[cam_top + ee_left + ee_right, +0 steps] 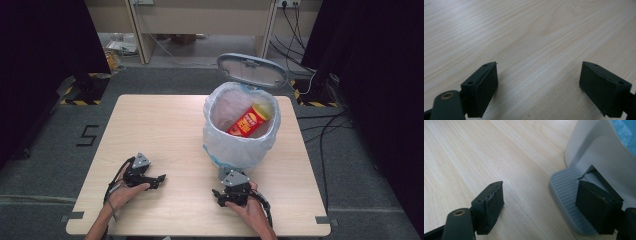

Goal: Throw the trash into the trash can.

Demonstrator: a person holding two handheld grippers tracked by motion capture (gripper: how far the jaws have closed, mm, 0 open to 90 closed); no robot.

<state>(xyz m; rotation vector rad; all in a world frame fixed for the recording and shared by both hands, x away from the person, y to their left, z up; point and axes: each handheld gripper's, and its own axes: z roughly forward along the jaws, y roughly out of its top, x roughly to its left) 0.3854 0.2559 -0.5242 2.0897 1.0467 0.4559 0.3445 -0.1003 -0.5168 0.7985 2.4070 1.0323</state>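
Pedal bin (240, 145) at centre-right of the tabletop (165, 125), lid (251, 70) raised, liner bag (220, 140) holding a red-and-yellow can (250, 120). Right hand-held gripper (220, 194) just before the bin, jaws apart — one jaw over the grey ribbed pedal (565, 195), seen in the right gripper view. Left hand-held gripper (159, 179) resting well apart on bare wood, jaws apart. To let the lid down well: ease pressure off the pedal slowly, straight up — no sideways drag on the bin.
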